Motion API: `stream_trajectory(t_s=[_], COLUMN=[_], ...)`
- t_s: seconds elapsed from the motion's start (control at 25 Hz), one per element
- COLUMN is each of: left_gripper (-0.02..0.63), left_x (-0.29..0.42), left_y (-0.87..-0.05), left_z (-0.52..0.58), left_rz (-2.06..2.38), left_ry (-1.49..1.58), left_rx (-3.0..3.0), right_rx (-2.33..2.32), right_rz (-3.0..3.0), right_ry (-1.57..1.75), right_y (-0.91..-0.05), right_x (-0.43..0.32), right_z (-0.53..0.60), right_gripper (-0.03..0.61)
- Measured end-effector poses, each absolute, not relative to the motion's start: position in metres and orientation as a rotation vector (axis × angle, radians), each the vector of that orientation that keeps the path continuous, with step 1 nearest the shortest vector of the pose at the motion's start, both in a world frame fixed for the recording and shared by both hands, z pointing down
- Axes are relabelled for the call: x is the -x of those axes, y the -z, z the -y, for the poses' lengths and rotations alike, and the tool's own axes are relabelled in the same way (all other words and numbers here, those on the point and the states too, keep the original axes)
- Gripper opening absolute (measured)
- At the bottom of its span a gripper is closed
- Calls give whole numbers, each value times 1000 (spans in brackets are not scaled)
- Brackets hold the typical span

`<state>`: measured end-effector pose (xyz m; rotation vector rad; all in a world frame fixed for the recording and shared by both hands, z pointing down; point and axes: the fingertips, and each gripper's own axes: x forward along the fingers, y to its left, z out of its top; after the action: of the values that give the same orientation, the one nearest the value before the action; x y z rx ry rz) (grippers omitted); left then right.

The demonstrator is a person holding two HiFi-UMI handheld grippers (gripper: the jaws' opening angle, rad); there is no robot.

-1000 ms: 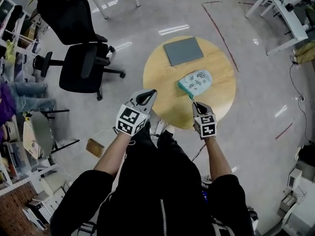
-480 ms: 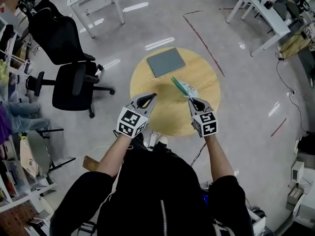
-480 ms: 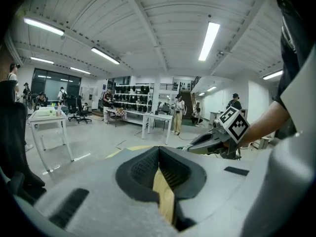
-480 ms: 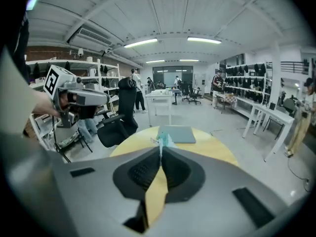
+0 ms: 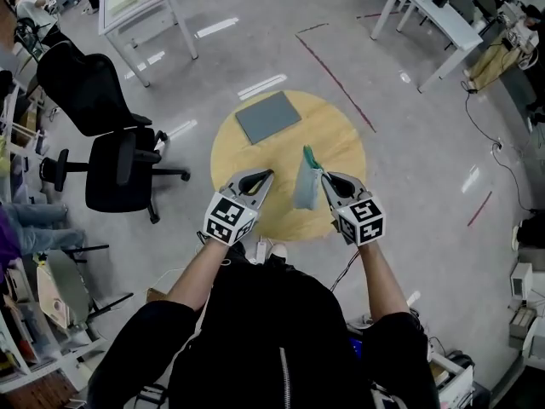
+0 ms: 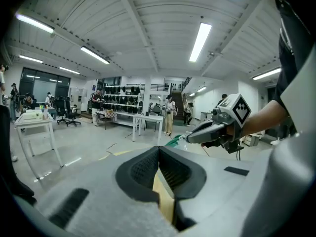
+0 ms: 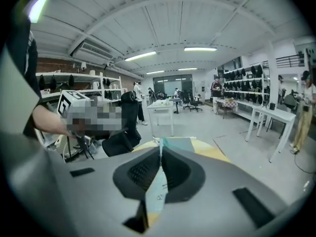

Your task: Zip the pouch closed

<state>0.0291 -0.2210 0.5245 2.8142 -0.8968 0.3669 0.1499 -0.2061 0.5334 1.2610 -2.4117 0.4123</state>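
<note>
Right gripper [image 7: 160, 149], jaws closed on the pouch [image 7: 158, 191]. Round table [image 7: 217, 152] at 1 o'clock; black chair [image 7: 119, 141] at 10 o'clock.

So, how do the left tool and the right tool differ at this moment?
The right tool is shut on the edge of the pouch; the left tool is shut with nothing between its jaws. The right tool touches the pouch; the left tool is apart from it. Both are shut and point toward the round table.

Black zipped top [image 5: 281, 331]; grey left gripper [image 5: 268, 175], right gripper [image 5: 324, 178].
</note>
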Motion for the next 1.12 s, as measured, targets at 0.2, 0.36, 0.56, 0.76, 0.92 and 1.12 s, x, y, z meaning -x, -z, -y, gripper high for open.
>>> stream_trajectory(t_s=[0.2, 0.36, 0.56, 0.76, 0.92, 1.12], left_gripper=[5, 5, 26, 91, 101, 101], left_x=[-49, -65, -83, -107, -122, -133], left_y=[-519, -514, -508, -504, -501, -499], left_z=[217, 214, 206, 190, 176, 166], left_rz=[852, 802, 698, 516, 412, 342], left_ry=[-347, -335, -330, -282, -245, -228], left_rx=[-2841, -2872, -2912, -2942, -2961, -2973], right_rx=[-1269, -1283, -1271, -1244, -1214, -1181], right_rz=[2433, 2438, 2451, 2478, 2496, 2515], right_ry=[-409, -404, -393, -386, -383, -367], right_y=[-521, -518, -509, -502, -498, -494], right_x=[-158, -165, -163, -157, -154, -153], right_z=[201, 199, 191, 179, 169, 161], right_gripper=[15, 15, 15, 15, 15, 15])
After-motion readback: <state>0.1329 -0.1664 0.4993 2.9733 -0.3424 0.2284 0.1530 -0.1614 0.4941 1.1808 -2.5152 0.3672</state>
